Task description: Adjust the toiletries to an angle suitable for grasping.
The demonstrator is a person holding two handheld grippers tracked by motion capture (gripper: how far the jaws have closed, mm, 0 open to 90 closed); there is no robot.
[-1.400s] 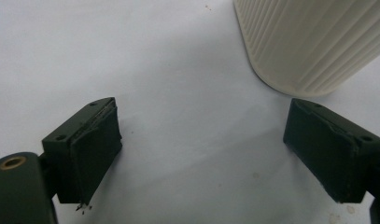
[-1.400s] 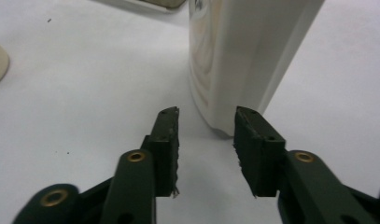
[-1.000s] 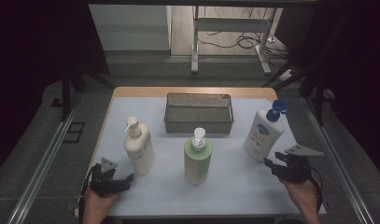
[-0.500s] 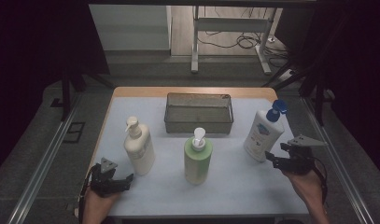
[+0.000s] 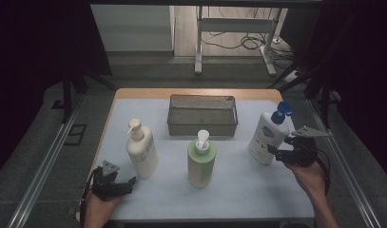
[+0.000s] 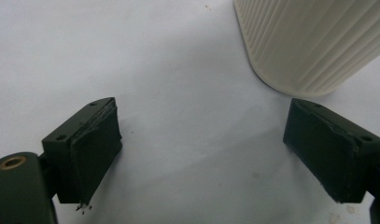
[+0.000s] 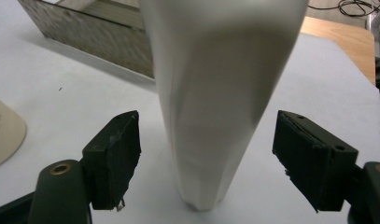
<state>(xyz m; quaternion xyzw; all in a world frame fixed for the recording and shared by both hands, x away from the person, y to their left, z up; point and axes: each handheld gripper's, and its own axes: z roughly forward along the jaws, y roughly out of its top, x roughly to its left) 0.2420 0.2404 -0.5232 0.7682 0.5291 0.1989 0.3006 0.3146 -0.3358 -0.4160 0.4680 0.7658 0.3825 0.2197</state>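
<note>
Your right claw (image 5: 273,151) sits at the right of the high view, its jaws just opened wider and standing apart on either side of the white bottle with the blue pump (image 5: 267,138), which stands upright on the counter (image 5: 243,190) right of centre. In the right gripper view that bottle (image 7: 215,102) rises between the two pads with a clear gap on each side, so nothing is clamped yet. This looks like the approach to a grasp: the step in hand is lining up on the bottle.

The next move, as I judge it, calls for you to bring the claw forward until the pads flank the bottle's body squarely, then close. The bottle narrows toward its foot in that view, so grip higher where it is broader, or it may slip or tip.

The wire basket (image 5: 202,114) waits at upper centre, just behind the bottles.

Your left claw (image 5: 129,181) rests low at the lower left, jaws apart and empty, with the cream ribbed bottle (image 6: 309,42) just beyond its right jaw. The green bottle (image 5: 201,161) stands mid-counter, untouched.
</note>
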